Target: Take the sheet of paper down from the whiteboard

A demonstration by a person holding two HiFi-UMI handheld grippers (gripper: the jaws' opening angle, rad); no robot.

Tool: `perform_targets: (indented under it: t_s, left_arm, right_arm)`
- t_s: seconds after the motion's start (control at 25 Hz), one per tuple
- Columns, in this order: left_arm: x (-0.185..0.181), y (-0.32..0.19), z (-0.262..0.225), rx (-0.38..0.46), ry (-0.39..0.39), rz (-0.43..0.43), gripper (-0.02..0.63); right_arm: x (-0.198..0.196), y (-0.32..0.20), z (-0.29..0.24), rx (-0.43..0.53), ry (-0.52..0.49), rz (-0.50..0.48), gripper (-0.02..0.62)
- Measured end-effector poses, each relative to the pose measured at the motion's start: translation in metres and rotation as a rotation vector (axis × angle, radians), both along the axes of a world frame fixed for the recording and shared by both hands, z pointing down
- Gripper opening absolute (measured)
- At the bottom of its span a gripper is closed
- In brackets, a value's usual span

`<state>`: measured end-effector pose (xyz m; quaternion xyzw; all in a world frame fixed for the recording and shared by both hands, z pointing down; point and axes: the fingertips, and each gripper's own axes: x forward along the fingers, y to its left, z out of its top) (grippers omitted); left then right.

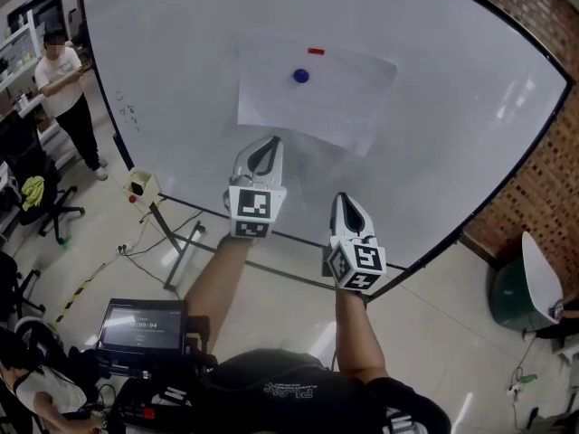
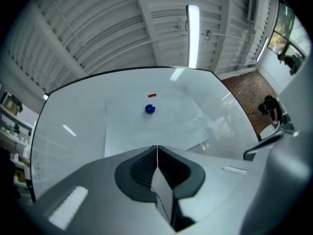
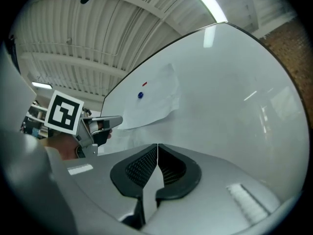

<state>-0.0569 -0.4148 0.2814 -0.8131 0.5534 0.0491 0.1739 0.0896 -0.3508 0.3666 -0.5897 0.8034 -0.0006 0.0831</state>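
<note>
A white sheet of paper point(image 1: 312, 93) hangs on the whiteboard point(image 1: 163, 80), pinned by a round blue magnet point(image 1: 301, 76) with a small red magnet point(image 1: 316, 51) above it. The same paper point(image 2: 146, 131) and blue magnet point(image 2: 149, 109) fill the left gripper view ahead of the jaws. My left gripper point(image 1: 267, 143) is raised just below the sheet, shut and empty. My right gripper point(image 1: 344, 202) is lower and to the right, shut with nothing in it. In the right gripper view the paper point(image 3: 149, 104) lies up and to the left, with the left gripper point(image 3: 105, 123) beside it.
A person point(image 1: 68, 98) stands at the far left by shelves. An office chair point(image 1: 41, 202) and the whiteboard's metal stand point(image 1: 172, 233) are on the floor at left. A screen point(image 1: 143, 325) sits near my body. A green-and-white chair point(image 1: 529, 287) stands by the brick wall at right.
</note>
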Motion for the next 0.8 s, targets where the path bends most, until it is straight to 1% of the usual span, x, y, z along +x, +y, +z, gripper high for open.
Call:
perform_targets:
  t_s: [0.04,0.12,0.2,0.32,0.52,0.64,0.8]
  left_arm:
    - [0.002,-0.006,-0.006,0.008,-0.013,-0.008,0.017]
    - [0.005,-0.016,-0.017,0.019,-0.025,-0.021,0.060]
    - [0.006,-0.026,-0.029,0.035,-0.037,-0.043,0.087]
    - [0.005,-0.033,-0.052,0.072,-0.044,-0.074,0.105]
    - [0.004,-0.038,-0.088,0.138,-0.051,-0.081,0.150]
    - [0.008,-0.044,-0.099,0.162,-0.050,-0.053,0.161]
    - [0.026,-0.044,-0.108,0.184,-0.057,-0.018,0.162]
  right_arm:
    - [0.008,-0.003,-0.005,0.005,-0.020,-0.009,0.030]
    - [0.021,-0.010,-0.014,0.010,-0.047,-0.039,0.089]
    - [0.029,-0.018,-0.023,0.026,-0.072,-0.075,0.095]
    - [0.033,-0.027,-0.040,0.057,-0.120,-0.149,0.137]
    - [0.028,-0.040,-0.065,0.096,-0.166,-0.218,0.165]
    - [0.024,-0.047,-0.076,0.114,-0.185,-0.236,0.169]
    - [0.028,-0.045,-0.090,0.135,-0.203,-0.236,0.170]
